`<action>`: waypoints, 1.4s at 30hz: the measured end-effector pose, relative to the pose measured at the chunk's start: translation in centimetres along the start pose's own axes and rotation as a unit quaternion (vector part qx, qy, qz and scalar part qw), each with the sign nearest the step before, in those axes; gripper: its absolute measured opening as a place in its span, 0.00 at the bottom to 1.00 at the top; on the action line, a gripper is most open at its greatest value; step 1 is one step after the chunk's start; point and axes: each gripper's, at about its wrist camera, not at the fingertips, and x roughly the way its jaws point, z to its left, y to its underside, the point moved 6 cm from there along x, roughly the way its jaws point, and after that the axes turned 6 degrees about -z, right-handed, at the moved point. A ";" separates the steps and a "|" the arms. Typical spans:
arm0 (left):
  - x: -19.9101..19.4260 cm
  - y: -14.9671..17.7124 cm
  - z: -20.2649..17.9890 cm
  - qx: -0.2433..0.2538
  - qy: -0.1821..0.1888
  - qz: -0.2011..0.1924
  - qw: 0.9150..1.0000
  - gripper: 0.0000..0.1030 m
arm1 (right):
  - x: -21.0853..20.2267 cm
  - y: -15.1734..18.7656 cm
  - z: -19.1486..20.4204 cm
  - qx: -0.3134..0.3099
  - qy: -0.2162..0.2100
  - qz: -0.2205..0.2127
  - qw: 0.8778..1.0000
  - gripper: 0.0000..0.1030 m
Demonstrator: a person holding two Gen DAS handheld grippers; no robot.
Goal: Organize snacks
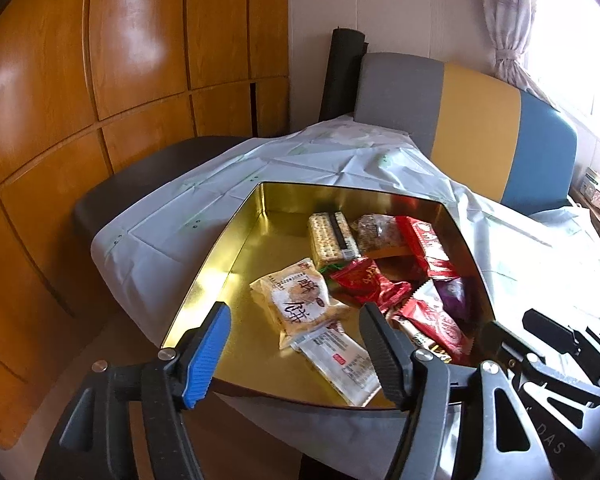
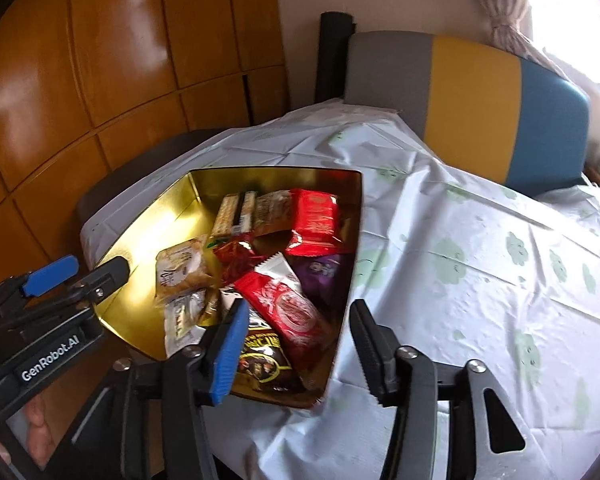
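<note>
Gold-lined and shallow, the tin (image 2: pixel 160 240) sits at the near left corner of the table, on a pale tablecloth (image 2: pixel 480 280) printed with green shapes. All the snacks lie inside it: a cracker pack (image 1: pixel 332 238) toward its far wall, a beige biscuit packet (image 1: pixel 298 300) near the middle, red wrappers (image 2: pixel 300 312) and a purple packet (image 2: pixel 324 272) crowded along its right wall, and a dark packet (image 2: pixel 260 364) at its near edge. The left gripper (image 1: pixel 296 354) hangs over the tin's near edge, jaws spread wide, nothing between them. The right gripper (image 2: pixel 300 350) hovers over the tin's near right corner, jaws parted and empty. Behind the table stands a grey, yellow and blue chair (image 1: pixel 480 128).
</note>
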 end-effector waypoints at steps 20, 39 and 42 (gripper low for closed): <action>-0.6 0.0 0.6 -0.006 -0.034 -0.019 0.999 0.67 | -0.6 0.7 -1.0 0.004 0.017 -0.006 1.000 0.65; -0.5 0.0 1.0 -0.006 -0.043 -0.018 0.999 0.67 | -0.3 0.8 -0.5 -0.002 0.014 -0.005 1.000 0.66; -0.4 0.0 1.1 -0.007 -0.043 -0.016 0.999 0.67 | -0.2 0.8 -0.4 -0.002 0.013 -0.004 1.000 0.67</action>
